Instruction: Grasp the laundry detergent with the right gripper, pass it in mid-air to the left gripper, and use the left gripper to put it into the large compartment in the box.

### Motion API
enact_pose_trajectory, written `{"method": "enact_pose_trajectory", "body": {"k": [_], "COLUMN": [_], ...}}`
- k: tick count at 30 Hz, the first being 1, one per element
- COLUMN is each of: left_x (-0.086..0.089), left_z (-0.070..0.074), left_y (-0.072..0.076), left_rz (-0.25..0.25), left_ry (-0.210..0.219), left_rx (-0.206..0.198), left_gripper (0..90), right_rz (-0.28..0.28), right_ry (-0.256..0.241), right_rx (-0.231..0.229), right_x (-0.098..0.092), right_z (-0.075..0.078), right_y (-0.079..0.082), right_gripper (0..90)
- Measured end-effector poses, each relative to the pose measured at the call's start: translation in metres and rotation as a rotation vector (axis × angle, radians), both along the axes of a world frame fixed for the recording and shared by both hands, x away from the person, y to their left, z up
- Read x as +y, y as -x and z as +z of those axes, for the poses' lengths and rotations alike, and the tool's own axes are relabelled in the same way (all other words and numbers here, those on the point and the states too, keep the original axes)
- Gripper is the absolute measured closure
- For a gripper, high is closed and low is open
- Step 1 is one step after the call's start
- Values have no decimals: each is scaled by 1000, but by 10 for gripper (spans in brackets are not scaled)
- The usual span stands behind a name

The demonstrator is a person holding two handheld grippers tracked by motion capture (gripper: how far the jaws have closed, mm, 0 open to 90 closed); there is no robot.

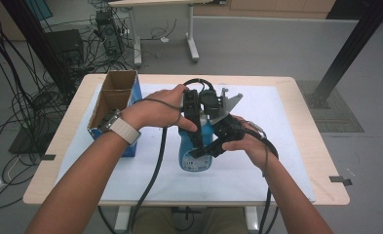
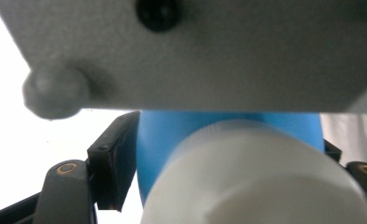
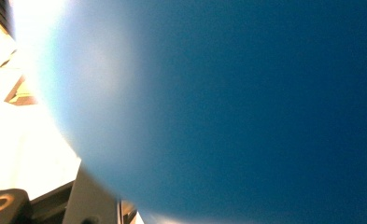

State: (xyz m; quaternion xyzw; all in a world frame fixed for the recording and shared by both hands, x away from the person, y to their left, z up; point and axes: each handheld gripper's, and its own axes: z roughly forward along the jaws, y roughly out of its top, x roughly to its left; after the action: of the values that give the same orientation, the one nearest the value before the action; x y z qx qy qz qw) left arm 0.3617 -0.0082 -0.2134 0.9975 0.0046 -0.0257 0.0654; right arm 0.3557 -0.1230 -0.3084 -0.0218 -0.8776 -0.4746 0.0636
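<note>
At the near middle of the table (image 1: 296,146), you hold a blue bottle (image 1: 195,158) between both grippers, its base on the white mat (image 1: 145,175) and its white cap (image 2: 265,182) hidden in the high view beneath the tools. The right gripper (image 1: 213,146) comes in from the right against the body; in its own view the blue wall sits so close that it blurs, and you cannot tell from that view how wide its jaws stand, though from above they appear pressed to the bottle's side. The left gripper (image 1: 191,119) reaches over from the left and higher up; its view shows a black pad (image 2: 113,161) flush against the blue shoulder just behind the cap, the opposite jaw peeking at the far edge, so it looks closed on the upper bottle. The bottle stands roughly upright, long axis near vertical, cap end up and label toward you. The step looks like steadying or lifting the bottle, perhaps toward the box (image 1: 113,105) standing open-topped at the left edge, well apart. To do it well, keep the lower grip firm on the body so the base does not skid on the mat, keep the upper jaws square on the shoulder rather than the cap, and move both hands together so the axis stays vertical. Mind the left cable (image 1: 152,170) trailing just beside the bottle.
</note>
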Motion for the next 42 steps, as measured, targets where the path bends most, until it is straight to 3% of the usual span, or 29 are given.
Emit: {"method": "enact_pose_trajectory", "body": {"k": [11,26,42], "left_x": [1,1,2], "left_z": [-2,-5,-6], "left_y": [0,-1,0], "left_rz": [-9,-13,-7], "left_ry": [6,7,18], "left_rx": [38,48,46], "left_gripper": [386,395,396], "right_rz": [-1,12,-2], "right_ry": [9,9,22], "right_rx": [-21,-1,-14], "right_x": [1,1,0], "right_z": [-2,-4,-3], "right_y": [-1,0,1], "right_gripper": [443,443,444]}}
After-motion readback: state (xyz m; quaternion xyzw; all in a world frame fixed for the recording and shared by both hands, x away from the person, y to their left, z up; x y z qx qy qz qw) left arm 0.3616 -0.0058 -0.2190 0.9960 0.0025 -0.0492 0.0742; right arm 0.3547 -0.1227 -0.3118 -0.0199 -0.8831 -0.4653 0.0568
